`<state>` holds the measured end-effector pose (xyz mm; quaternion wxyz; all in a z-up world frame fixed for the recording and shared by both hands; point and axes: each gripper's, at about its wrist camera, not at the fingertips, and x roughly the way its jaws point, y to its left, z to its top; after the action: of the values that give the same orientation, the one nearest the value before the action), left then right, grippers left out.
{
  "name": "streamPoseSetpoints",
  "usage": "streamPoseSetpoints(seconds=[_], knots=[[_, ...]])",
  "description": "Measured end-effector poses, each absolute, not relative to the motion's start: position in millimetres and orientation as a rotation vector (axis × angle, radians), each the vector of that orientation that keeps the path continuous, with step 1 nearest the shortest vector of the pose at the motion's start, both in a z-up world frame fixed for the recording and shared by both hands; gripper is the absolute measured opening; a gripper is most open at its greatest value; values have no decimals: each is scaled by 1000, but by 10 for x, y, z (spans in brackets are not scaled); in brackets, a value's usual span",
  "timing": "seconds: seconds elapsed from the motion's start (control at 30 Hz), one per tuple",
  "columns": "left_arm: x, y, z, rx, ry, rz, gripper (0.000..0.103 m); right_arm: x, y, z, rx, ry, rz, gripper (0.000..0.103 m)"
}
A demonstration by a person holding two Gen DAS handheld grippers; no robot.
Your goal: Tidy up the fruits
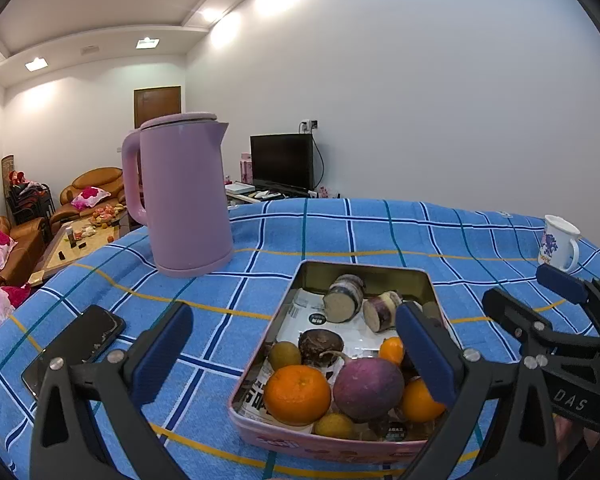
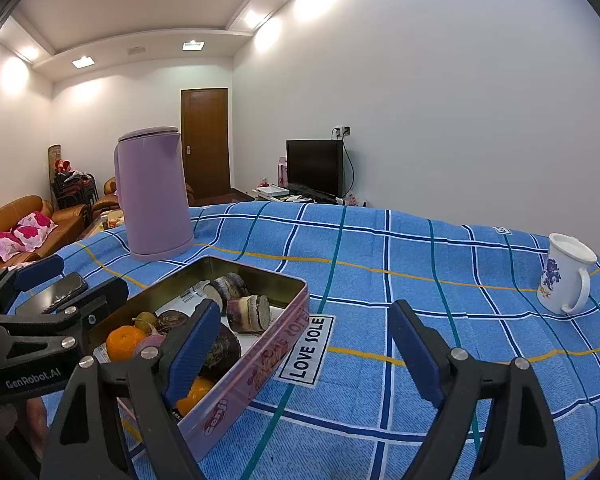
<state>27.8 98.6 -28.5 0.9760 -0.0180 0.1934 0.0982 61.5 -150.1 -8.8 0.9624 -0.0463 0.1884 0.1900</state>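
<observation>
1. Left wrist view: the pink tin point(image 1: 256, 436) sits on the blue checked cloth point(image 1: 380, 236) and holds the produce: a mandarin point(image 1: 297, 395) at its near left, a purple round root point(image 1: 368, 388) touching it on the right, two cut purple-skinned pieces point(image 1: 342, 298) toward the tin's far end
2. Left gripper point(image 1: 296, 356): jaws wide apart, nothing between the pads; one finger left of the tin, the other over its right side
3. Right gripper point(image 2: 304, 356): jaws wide apart, holding nothing; its left finger overlaps the tin, its right finger is over bare cloth to the tin's right
4. Beyond the tin's far left corner stands a lilac kettle point(image 1: 184, 196), upright
5. Left of the tin lies a dark phone point(image 1: 76, 344), flat
6. Well right of the tin stands a white mug point(image 2: 566, 280), upright
</observation>
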Motion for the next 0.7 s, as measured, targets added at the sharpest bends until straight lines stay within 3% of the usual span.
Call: streamPoseSetpoints(seconds=[0.7], knots=[[285,975,-271,-8,407,226,103,589,-1524,-73,-89,363,379,88]])
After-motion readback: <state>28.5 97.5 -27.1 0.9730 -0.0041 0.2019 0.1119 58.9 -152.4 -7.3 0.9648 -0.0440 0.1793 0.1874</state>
